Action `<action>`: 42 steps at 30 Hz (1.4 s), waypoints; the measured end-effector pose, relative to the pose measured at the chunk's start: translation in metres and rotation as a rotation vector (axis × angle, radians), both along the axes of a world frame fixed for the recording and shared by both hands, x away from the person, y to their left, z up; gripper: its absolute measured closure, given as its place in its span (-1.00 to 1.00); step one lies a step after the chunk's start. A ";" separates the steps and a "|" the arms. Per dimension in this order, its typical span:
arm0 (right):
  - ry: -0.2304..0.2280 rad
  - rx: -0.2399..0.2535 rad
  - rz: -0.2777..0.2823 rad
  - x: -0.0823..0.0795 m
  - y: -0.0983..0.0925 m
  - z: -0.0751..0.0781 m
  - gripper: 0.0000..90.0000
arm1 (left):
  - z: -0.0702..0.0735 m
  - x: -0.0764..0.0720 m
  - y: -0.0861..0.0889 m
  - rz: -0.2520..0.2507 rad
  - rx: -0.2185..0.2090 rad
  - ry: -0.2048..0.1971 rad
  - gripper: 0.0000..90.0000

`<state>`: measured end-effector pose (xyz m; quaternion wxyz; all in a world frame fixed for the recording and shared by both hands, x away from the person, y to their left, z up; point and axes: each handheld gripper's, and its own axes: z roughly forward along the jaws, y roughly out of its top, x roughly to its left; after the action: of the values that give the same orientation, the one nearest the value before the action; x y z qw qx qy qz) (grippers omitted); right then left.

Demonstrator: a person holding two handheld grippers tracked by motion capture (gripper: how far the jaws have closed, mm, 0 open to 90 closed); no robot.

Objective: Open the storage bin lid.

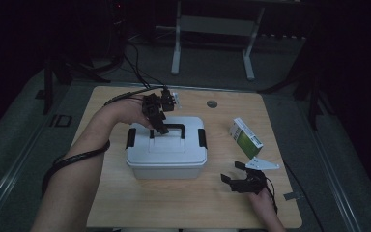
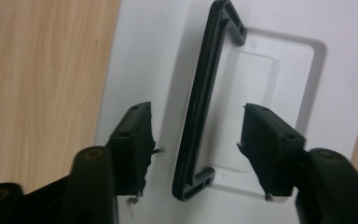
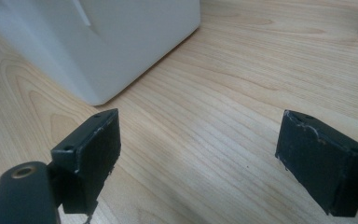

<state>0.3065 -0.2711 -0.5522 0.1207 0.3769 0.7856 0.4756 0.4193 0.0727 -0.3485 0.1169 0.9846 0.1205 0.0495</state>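
A pale grey plastic storage box (image 1: 166,154) sits near the middle of the wooden table (image 1: 193,203), its long side running left to right. It has a flat lid with rounded corners, a black latch (image 1: 131,137) on the left end and another black latch (image 1: 202,138) on the right end, and a shallow rectangular recess sunk into the lid's middle. A black carry handle (image 1: 168,129) spans that recess; in the left gripper view the handle (image 2: 200,102) shows as a thin, ribbed bar with short legs at both ends, raised on edge over the recess instead of lying flat in it. The left gripper (image 1: 157,118) reaches in from the far left over the lid, and in its own view the left gripper (image 2: 196,140) has its two black jaws straddling the handle, one on each side, with a visible gap between each pad and the bar, so nothing is gripped. The right gripper (image 1: 236,175) rests low near the table's near right part, well apart from the box, with a grey three-cornered plate on top; in its own view the right gripper (image 3: 198,154) stands wide open over bare wood, the box's wall (image 3: 121,42) ahead of it. A green and white carton (image 1: 245,138) lies to the right of the box, apart from it.
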 end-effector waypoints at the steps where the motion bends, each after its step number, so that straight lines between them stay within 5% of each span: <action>1: 0.000 0.000 0.000 0.000 0.000 0.000 -0.70 | 0.000 0.000 0.000 0.000 0.000 0.000 0.04; 6: 0.004 -0.008 0.003 0.000 0.001 -0.001 -0.70 | -0.007 0.002 -0.007 -0.009 0.012 0.042 0.18; 17: 0.007 -0.005 0.008 0.000 0.000 -0.001 -0.70 | -0.008 0.001 -0.017 -0.072 0.093 0.033 0.66; 28: 0.013 -0.006 0.014 0.000 0.000 -0.001 -0.70 | -0.012 -0.005 -0.025 -0.145 0.135 0.018 0.84; 42: 0.016 -0.003 0.014 0.001 0.000 -0.002 -0.70 | -0.004 -0.007 -0.025 -0.155 0.120 0.003 0.86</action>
<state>0.3073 -0.2710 -0.5539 0.1116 0.3751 0.7899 0.4721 0.4123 0.0477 -0.3524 0.0611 0.9962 0.0409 0.0461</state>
